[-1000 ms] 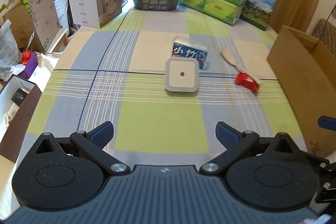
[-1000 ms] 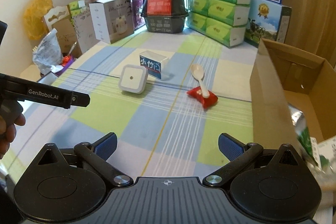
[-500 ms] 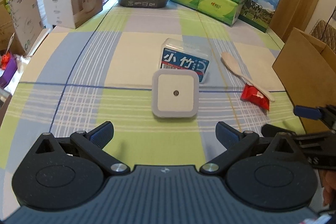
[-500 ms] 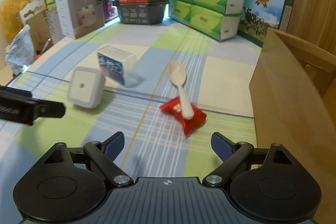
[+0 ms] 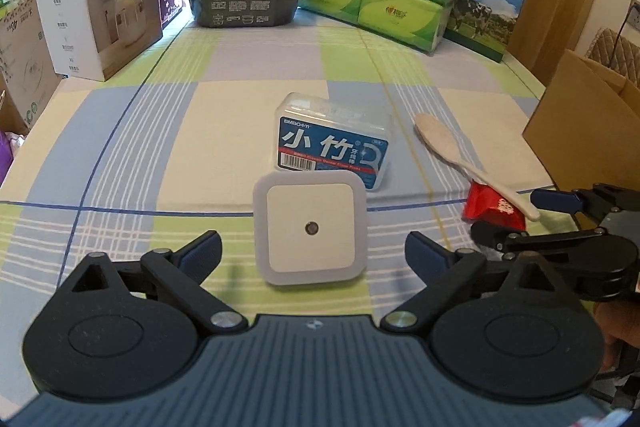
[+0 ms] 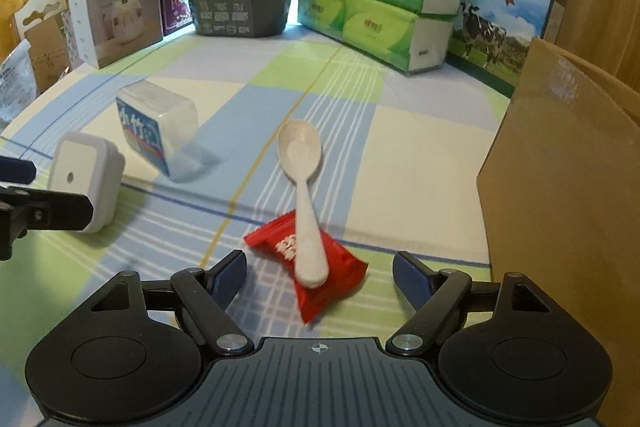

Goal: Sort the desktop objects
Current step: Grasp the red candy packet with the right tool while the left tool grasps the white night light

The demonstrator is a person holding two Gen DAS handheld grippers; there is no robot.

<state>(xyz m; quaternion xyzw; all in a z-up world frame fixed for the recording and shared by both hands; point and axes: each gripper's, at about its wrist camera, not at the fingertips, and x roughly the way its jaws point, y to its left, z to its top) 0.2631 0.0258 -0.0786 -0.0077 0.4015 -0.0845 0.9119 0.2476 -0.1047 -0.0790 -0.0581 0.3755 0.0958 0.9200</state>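
Nearest, the left gripper point(image 5: 312, 253) is spread wide around the white square night light point(image 5: 310, 229); the right gripper point(image 6: 320, 277), equally wide, flanks a red packet point(image 6: 312, 277) with a white spoon point(image 6: 303, 187) lying across it. Farther off stands the floss-pick box point(image 5: 334, 141); a cardboard box point(image 6: 568, 163) is at right.

We saw a glossy red foil snack packet point(image 6: 320, 269) under a matt cream plastic spoon point(image 6: 304, 195), on the bench's checked woven cloth point(image 6: 360, 131).
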